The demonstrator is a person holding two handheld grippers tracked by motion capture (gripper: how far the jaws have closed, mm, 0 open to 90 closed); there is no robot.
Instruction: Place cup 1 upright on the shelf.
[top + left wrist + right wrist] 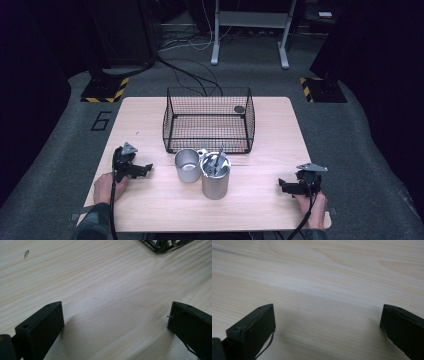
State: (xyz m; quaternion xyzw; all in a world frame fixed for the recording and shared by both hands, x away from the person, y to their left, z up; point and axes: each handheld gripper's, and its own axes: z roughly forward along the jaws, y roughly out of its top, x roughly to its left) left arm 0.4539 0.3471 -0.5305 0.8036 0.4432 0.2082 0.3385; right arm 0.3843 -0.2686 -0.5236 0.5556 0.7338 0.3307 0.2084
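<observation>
A wooden counter (150, 120) lies before me. At its far middle stands a black wire basket (208, 120). Just in front of the basket, two metal cups stand side by side: the left cup (187, 165) is shorter, and the right cup (215, 176) holds metal utensils (216, 161). My left tool (145, 169) rests on the counter near the cups, its jaws wide apart, holding nothing. My right tool (283, 187) rests well apart to the right, jaws also spread and bare.
</observation>
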